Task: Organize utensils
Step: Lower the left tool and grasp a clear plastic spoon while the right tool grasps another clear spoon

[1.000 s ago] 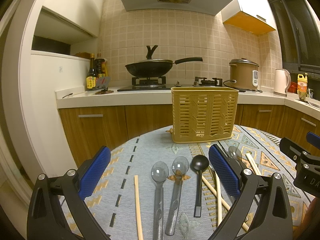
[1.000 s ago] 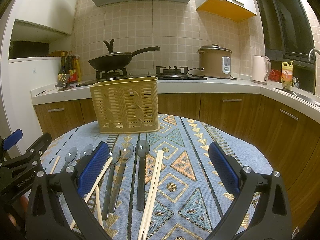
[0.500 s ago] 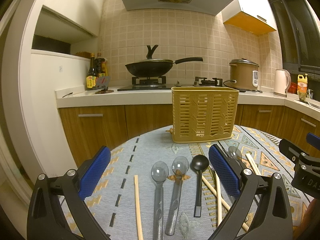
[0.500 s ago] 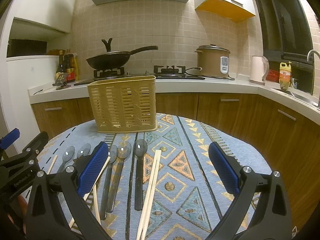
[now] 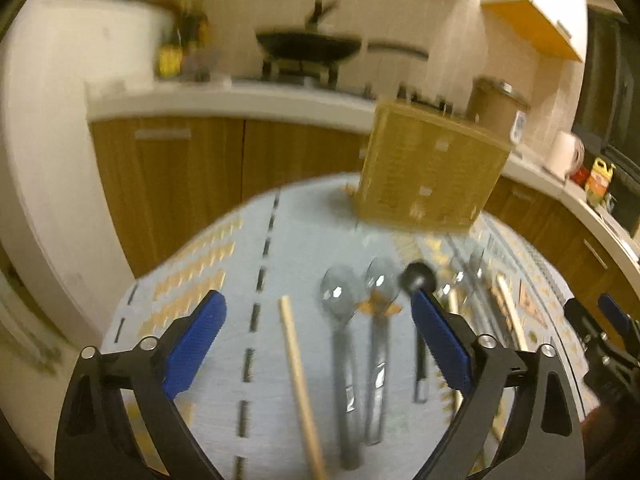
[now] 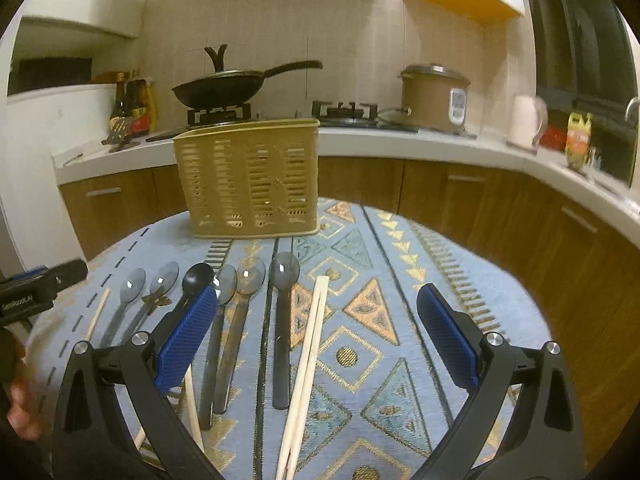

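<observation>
Left tongs (image 5: 318, 330) closing, nothing gripped; right tongs (image 6: 314, 330) wide, empty; center on chopstick (image 5: 298, 368) at 6 o'clock

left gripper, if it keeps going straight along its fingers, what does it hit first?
Probably the two clear spoons, maybe the single chopstick beside them: all lie on the tablecloth between the closing, empty jaws of the left gripper. The frame is blurred, so depth is uncertain.
</observation>
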